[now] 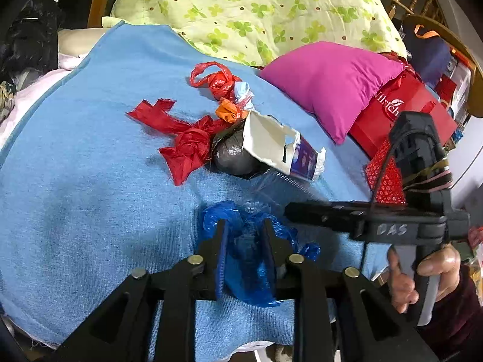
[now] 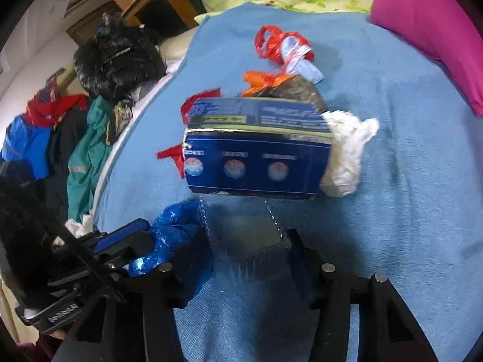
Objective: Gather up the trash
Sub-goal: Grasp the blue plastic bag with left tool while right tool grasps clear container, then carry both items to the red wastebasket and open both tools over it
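My left gripper (image 1: 244, 241) is shut on a crumpled blue plastic bag (image 1: 241, 259), low over the blue cloth (image 1: 90, 181). My right gripper (image 2: 247, 238) grips a clear plastic wrapper (image 2: 244, 229) with a serrated edge; it also shows in the left wrist view (image 1: 271, 187). Beyond lies a pile of trash: a torn dark-blue carton (image 2: 256, 163) (image 1: 280, 147), a white crumpled tissue (image 2: 347, 154), red plastic scraps (image 1: 184, 144), an orange scrap (image 1: 229, 111), a red bag (image 1: 214, 80) and a grey foil lump (image 1: 234, 157). The blue bag (image 2: 178, 229) and left gripper (image 2: 129, 241) show at left in the right wrist view.
A magenta pillow (image 1: 329, 81) and a red paper bag (image 1: 398, 111) lie right of the pile. A green flowered quilt (image 1: 256, 9) covers the back. Heaped clothes (image 2: 84, 132) and a black jacket (image 2: 117, 57) lie off the cloth's left edge.
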Demonstrator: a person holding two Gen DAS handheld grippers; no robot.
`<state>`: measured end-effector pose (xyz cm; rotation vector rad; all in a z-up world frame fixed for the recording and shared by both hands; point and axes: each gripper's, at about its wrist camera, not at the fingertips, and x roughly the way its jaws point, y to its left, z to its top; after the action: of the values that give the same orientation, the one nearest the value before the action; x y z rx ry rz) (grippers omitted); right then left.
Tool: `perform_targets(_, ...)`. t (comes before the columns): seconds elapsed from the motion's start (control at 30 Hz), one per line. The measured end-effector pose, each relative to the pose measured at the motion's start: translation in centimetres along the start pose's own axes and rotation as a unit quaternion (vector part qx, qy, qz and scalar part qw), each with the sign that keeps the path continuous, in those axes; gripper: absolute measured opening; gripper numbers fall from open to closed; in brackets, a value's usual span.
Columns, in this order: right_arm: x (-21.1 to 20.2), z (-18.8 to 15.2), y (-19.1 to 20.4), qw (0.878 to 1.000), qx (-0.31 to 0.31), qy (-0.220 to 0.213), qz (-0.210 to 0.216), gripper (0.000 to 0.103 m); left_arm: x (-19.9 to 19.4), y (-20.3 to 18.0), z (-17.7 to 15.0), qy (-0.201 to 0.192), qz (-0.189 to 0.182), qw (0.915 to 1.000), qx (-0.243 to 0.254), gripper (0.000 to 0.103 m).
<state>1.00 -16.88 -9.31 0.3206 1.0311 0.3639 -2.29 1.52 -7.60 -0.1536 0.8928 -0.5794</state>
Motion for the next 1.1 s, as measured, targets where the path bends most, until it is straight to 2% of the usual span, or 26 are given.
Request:
perform_targets(0.03, -0.5, 0.0, -0.3, 1.000, 0.005, -0.004, 0.005, 0.055, 0.1, 0.0, 0.0, 0.002, 0.003, 1.0000, -0.001, 0.045)
perform_targets(0.07, -0.9, -0.1, -0.6, 1.000, 0.009, -0.008, 0.010, 0.055, 0.2, 0.0, -0.1, 0.006, 0.009, 0.9999, -0.003, 0.060)
perform_targets(0.1, -1.4, -0.2, -1.0, 1.000, 0.014, -0.011, 0.012, 0.055, 0.5, 0.1, -0.2, 0.009, 0.013, 0.9999, -0.006, 0.064)
perform_targets(0.23, -3.4, -1.1, -2.8, 0.999, 0.028, -0.012, 0.020, 0.055, 1.0, -0.3, -0.4, 0.021, -0.007, 0.9997, -0.007, 0.065)
perform_targets(0.37, -5.5, -2.0, -4.5, 0.999, 0.034, -0.022, 0.016, 0.055, 2.0, -2.1, -0.7, 0.036, -0.013, 0.9990, 0.023, 0.065)
perform_targets(0.53, -9.5, -3.0, -6.7, 0.996, 0.044, -0.073, 0.011, 0.055, 2.2, -4.0, -0.9, 0.028, -0.004, 0.9974, 0.067, 0.052)
perform_targets(0.7, -13.6, -3.7, -8.3, 0.988, 0.057, -0.141, 0.020, 0.055, 1.3, -5.0, -0.6, 0.008, 0.009, 0.9968, 0.079, 0.038)
perform_targets(0.9, -18.9, -4.6, -9.8, 0.966, 0.077, -0.244, 0.024, 0.055, -1.1, -4.9, 0.2, -0.019, 0.030, 0.9969, 0.071, 0.036)
perform_targets(1.1, -24.8, -6.5, -11.3, 0.927, 0.105, -0.360, 0.021, 0.055, -6.1, -5.1, 2.9, -0.087, 0.072, 0.9906, 0.078, 0.036)
